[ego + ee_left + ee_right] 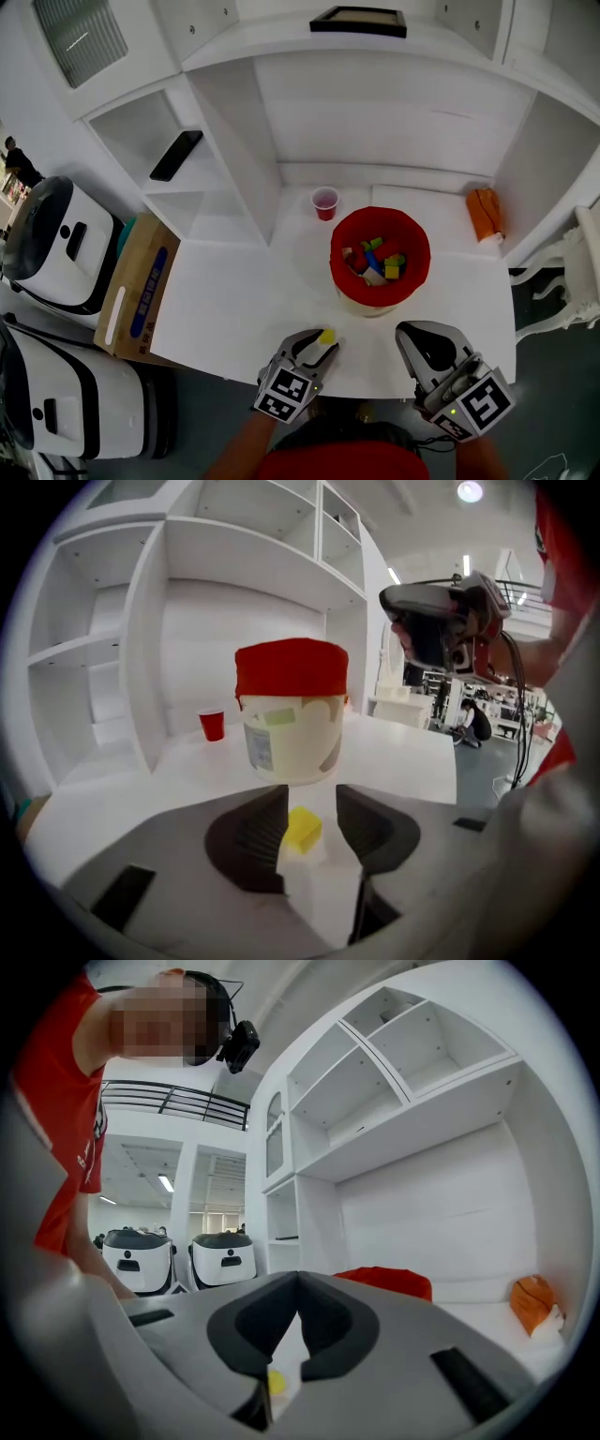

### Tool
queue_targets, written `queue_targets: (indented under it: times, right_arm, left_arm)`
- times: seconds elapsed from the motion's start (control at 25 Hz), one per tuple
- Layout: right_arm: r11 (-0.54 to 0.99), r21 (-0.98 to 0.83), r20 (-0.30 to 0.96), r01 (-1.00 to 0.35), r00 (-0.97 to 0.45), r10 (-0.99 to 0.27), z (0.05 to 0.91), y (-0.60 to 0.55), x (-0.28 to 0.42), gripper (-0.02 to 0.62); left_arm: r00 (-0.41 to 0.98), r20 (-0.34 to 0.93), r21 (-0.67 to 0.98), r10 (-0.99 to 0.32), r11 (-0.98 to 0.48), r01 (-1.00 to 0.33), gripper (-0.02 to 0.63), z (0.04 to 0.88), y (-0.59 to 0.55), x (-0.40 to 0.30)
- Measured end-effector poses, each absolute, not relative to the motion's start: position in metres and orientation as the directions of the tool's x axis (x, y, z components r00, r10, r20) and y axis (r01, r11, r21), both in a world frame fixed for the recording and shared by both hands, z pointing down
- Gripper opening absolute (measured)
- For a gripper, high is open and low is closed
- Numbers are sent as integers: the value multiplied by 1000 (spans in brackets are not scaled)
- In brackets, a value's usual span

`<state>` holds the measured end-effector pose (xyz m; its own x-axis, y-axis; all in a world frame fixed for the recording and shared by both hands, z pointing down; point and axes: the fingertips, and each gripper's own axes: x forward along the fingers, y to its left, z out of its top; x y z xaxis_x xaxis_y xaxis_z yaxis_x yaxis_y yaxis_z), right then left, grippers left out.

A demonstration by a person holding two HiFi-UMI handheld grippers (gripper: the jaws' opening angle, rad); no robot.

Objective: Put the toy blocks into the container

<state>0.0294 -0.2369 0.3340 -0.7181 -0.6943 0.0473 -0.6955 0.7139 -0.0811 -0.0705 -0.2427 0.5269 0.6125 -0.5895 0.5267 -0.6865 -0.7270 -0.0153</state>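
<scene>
A cream container with a red liner (380, 258) stands mid-table and holds several coloured toy blocks. In the left gripper view the container (291, 719) rises just beyond the jaws. A small yellow block (326, 336) lies on the white table (225, 309) in front of it. My left gripper (317, 345) is open around this yellow block (303, 829); the block sits close to the left pad, with a gap to the right pad. My right gripper (408, 334) hovers near the table's front edge, to the right of the block, shut and holding nothing; its jaw tips meet in its own view (298, 1283).
A red cup (324, 202) stands behind the container to the left. An orange object (485, 214) lies at the back right against the shelf wall. A black flat device (175, 155) rests on a left shelf. A cardboard box (141, 286) and white machines (56, 244) stand left of the table.
</scene>
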Motion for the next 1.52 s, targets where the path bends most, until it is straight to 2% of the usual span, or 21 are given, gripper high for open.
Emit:
queue_targets:
  times: [0.24,0.48,0.76,0.92,1.2,1.4,1.52]
  right_arm:
    - [692,-83,68,-718,-696,-715,337,-230,35,5]
    - [653,-93,83,-752,-659,-747,340,-231,41,5]
    - [626,-101,103,-773,-634,-766,348,-229,44,5]
    - [619,-112,105,-778,-628,-771,351,-228,44,5]
    - [600,-170,75,-782,-617,-783,354,-227,54,5]
    - [606,-175,55,-776,-622,-781,351,-223,57,5]
    - [604,-175,47,-778,-619,-784,348,-219,62,5]
  left_arm:
    - [629,606,-33,-486,-806,-591,216,550,-251,-71]
    - [648,654,-10,-391,-860,-510,216,569,-252,-65]
    - [667,629,-6,-400,-860,-510,202,570,-254,-67]
    - [733,514,12,-445,-851,-524,202,529,-253,-56]
    - [840,146,81,-522,-840,-536,202,380,-248,-25]
    - [822,7,68,-569,-820,-568,202,312,-285,-17]
    - [808,40,47,-587,-807,-589,201,310,-316,-7]
